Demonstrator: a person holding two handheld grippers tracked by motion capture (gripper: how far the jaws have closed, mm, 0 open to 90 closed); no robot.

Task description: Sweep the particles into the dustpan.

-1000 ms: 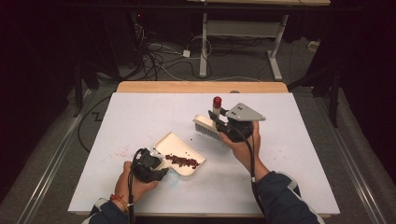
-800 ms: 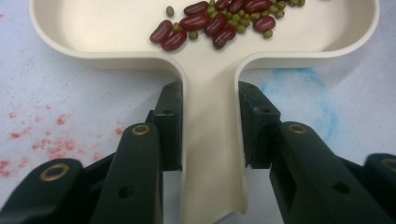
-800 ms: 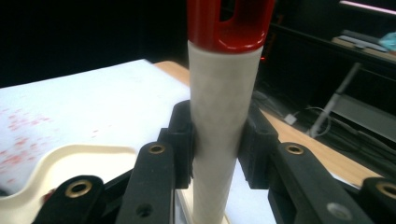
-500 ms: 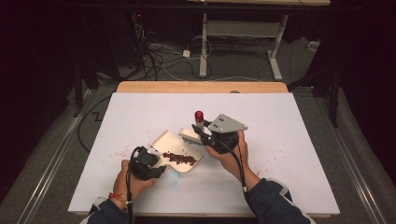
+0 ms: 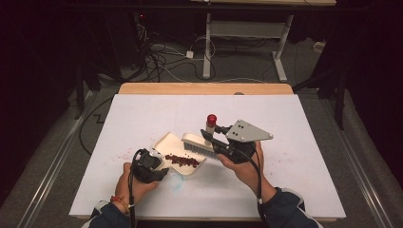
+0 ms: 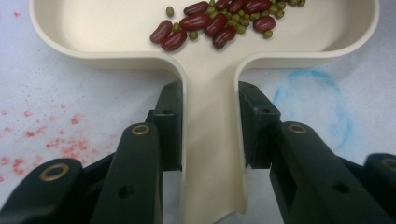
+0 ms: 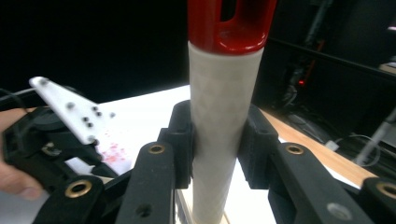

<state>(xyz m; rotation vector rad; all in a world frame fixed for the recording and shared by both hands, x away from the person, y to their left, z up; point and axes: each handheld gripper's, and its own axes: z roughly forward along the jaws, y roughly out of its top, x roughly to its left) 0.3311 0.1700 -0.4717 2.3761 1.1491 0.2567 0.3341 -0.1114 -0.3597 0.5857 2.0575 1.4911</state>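
Your left tool clamps the stiff, light dustpan by its handle; your right tool grips the brush upright by its handle.

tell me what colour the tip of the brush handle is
Red, on a white brush handle; the right gripper view shows its tip best.

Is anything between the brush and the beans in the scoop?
Nothing visible. The brush, held by the right claw, sits at the dustpan's rim, right beside the beans, with bare pan between them.

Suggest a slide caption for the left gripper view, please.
Left claw clamps the cream dustpan handle; beans inside.
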